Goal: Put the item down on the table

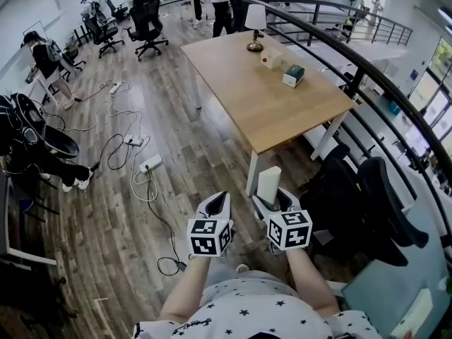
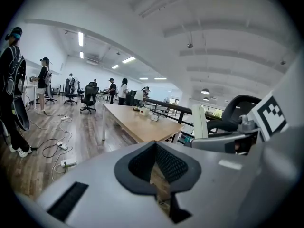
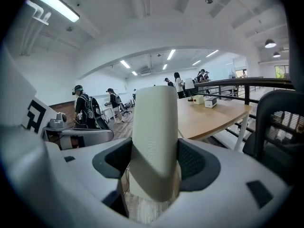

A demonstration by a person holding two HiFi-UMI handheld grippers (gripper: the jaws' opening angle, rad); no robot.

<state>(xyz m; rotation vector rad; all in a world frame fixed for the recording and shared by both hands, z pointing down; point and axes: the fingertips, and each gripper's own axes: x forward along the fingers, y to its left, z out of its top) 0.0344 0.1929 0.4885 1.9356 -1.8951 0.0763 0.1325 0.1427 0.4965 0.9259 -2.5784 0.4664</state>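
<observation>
Item (image 1: 268,183), pale and oblong, stands upright, clamped in right gripper (image 1: 272,202); left gripper (image 1: 216,205) beside it, jaws together, empty; table (image 1: 240,111) ahead of both, bearing lamp (image 1: 255,27) and two boxes (image 1: 294,75); black chair (image 1: 367,189) right of right gripper.

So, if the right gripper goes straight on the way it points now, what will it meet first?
Probably the near end of the wooden table, with the pale item held in the right gripper arriving first. The gripper seems slightly above the tabletop, so it may pass over; depth is unclear.
</observation>
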